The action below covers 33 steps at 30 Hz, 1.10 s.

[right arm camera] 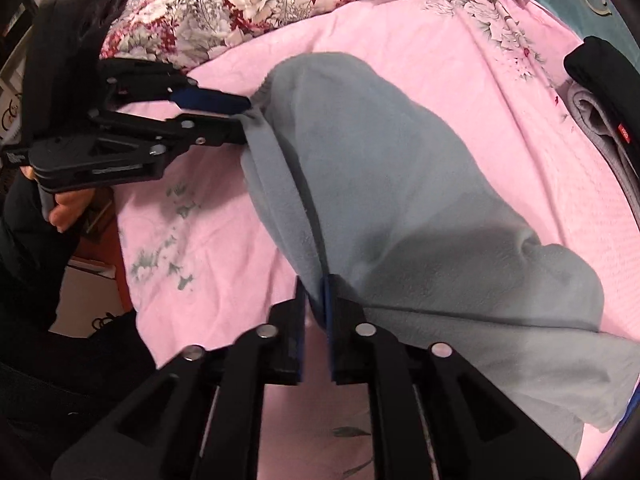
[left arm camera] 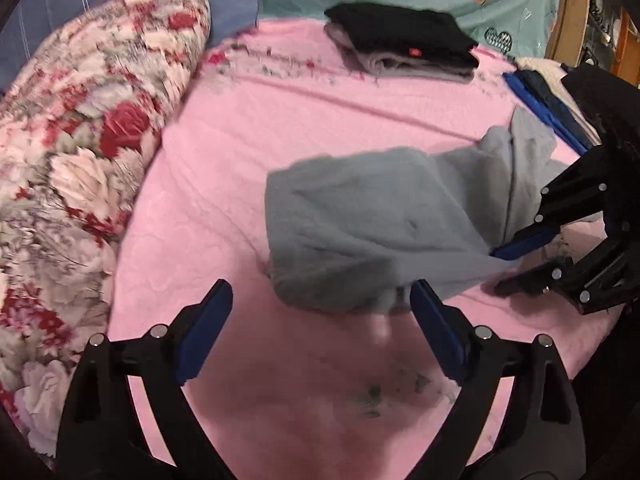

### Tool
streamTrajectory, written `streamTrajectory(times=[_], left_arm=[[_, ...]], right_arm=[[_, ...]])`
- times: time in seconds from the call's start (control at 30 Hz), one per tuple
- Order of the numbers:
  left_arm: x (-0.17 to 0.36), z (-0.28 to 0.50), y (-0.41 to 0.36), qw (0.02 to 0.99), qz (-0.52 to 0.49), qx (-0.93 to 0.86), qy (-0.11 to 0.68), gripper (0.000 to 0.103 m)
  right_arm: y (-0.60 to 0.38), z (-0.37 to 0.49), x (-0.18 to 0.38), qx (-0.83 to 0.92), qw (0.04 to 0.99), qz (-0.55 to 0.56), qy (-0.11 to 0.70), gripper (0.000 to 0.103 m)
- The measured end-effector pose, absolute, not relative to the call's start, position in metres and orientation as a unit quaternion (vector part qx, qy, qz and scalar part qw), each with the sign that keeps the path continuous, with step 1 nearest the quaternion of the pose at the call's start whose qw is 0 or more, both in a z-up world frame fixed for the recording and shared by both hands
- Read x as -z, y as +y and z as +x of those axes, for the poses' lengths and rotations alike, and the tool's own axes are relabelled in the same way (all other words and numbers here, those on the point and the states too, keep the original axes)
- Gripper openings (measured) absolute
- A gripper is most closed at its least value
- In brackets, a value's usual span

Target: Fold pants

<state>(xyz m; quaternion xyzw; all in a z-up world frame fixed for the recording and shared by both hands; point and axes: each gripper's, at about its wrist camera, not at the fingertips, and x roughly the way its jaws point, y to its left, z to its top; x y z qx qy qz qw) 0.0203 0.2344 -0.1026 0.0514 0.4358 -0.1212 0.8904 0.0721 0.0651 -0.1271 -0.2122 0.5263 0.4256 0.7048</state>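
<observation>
Right hand-held gripper (right arm camera: 316, 300) pinches grey pants (right arm camera: 400, 184); left hand-held gripper (left arm camera: 320, 312) spread wide.

We see the bunched grey fleece pants (left arm camera: 360, 220) lying mid-bed on the pink quilted bedspread (left arm camera: 248, 152). At eleven o'clock lies the rose-patterned floral duvet (left arm camera: 80, 152); at one o'clock, well apart, sits the folded black-and-grey clothing stack (left arm camera: 404, 40).

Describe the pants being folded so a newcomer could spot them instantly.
Start at the pink bedspread beside the floral quilt. The gray fleece pants lie bunched mid-bed, one edge pinched in the right gripper. Unlike the folded stack topped in black near the teal pillow, they are loose and rumpled.
</observation>
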Motion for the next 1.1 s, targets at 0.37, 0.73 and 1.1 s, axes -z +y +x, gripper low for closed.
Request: streamTrajectory(times=[0.37,0.73,1.1], left_arm=[[0.058,0.035,0.234,0.905,-0.112,0.133,0.387,0.085],[0.14,0.062,0.179,0.843,-0.115,0.135,0.507,0.004],[0.148,0.069,0.183,0.847,-0.15,0.146,0.489,0.004]], right_arm=[[0.047,0.075,0.096,-0.415,0.761,-0.138,0.48,0.002],[0.004,0.085,0.117,-0.39,0.75,-0.049,0.532,0.012],[-0.25,0.182,0.076,-0.052,0.826,0.163,0.537,0.045]])
